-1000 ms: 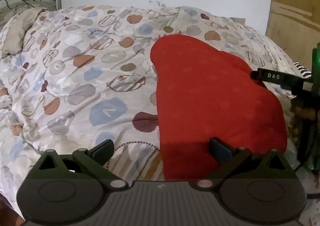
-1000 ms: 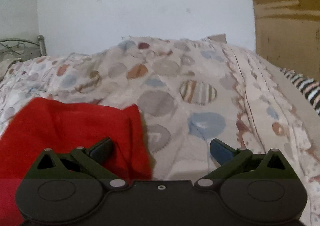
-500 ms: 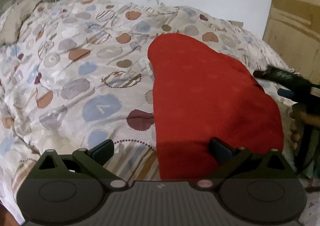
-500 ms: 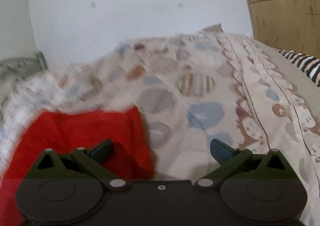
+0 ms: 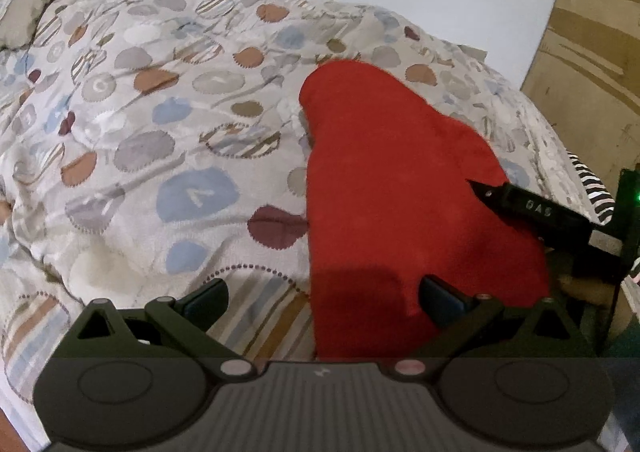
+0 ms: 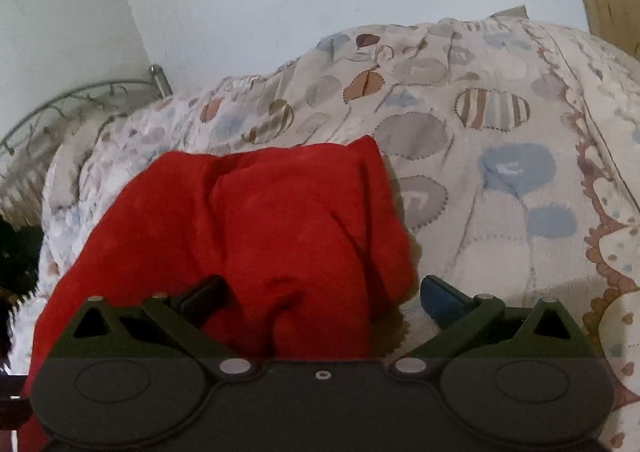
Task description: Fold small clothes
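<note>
Red garment (image 5: 408,188) lies spread on the patterned quilt (image 5: 168,140) of the bed, near the right-hand side, one long edge running toward the wall. Left claw (image 5: 323,294) is spread wide and empty, hovering low over the garment's near left edge, one finger over quilt, the other over red cloth. Right claw (image 6: 323,294) is also spread and holds nothing; red cloth (image 6: 280,220) lies between and under its fingers at the near right corner. Step in hand looks like lining up both grasps for a fold. To do it well: drop each claw onto a corner or edge, pinch cloth only and not the quilt below, take both corners at matching height so the fold line stays straight, then lift just enough to clear. Left wrist view shows the garment's full outline, fairly smooth, plus the right claw's finger (image 5: 524,208) resting over the far right edge. Right wrist view shows what that hides: bunched ridges and creases at the right side, and the metal bed frame (image 6: 80,100) behind.
</note>
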A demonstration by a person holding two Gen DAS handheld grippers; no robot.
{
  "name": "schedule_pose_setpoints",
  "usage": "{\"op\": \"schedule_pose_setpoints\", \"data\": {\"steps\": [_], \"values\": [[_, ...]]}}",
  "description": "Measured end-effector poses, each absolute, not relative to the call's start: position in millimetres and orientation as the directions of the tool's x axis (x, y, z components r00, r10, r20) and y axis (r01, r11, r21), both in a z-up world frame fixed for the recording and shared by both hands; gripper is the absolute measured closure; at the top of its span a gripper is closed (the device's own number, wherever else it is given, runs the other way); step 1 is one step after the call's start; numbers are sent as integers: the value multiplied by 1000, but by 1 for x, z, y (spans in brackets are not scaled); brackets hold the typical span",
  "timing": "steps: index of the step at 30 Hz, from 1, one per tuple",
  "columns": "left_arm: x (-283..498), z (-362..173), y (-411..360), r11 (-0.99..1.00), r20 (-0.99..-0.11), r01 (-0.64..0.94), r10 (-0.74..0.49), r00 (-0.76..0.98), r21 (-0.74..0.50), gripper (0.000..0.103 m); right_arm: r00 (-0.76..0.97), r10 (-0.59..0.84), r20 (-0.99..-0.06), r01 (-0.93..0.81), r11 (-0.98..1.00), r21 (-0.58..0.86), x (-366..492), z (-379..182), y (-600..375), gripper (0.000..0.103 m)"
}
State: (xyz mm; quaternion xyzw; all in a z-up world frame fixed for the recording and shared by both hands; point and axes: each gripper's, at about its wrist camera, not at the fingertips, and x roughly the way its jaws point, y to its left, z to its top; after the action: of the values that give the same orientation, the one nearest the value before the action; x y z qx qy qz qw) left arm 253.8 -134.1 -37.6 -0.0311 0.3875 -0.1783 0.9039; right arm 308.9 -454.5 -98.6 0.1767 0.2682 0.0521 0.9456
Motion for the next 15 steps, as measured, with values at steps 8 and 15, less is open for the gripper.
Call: {"op": "schedule_pose_setpoints", "data": {"steps": [8,15], "values": [[253,-10,-128,885,-580,340,-465,669,-317,0,862,198,-467,-9,927,376,304,-101,-458,0],[278,-36,-165,914,-692,377,-369,621,-149,0,863,198,-465,-10,926,376,304,-101,-458,0]]}}
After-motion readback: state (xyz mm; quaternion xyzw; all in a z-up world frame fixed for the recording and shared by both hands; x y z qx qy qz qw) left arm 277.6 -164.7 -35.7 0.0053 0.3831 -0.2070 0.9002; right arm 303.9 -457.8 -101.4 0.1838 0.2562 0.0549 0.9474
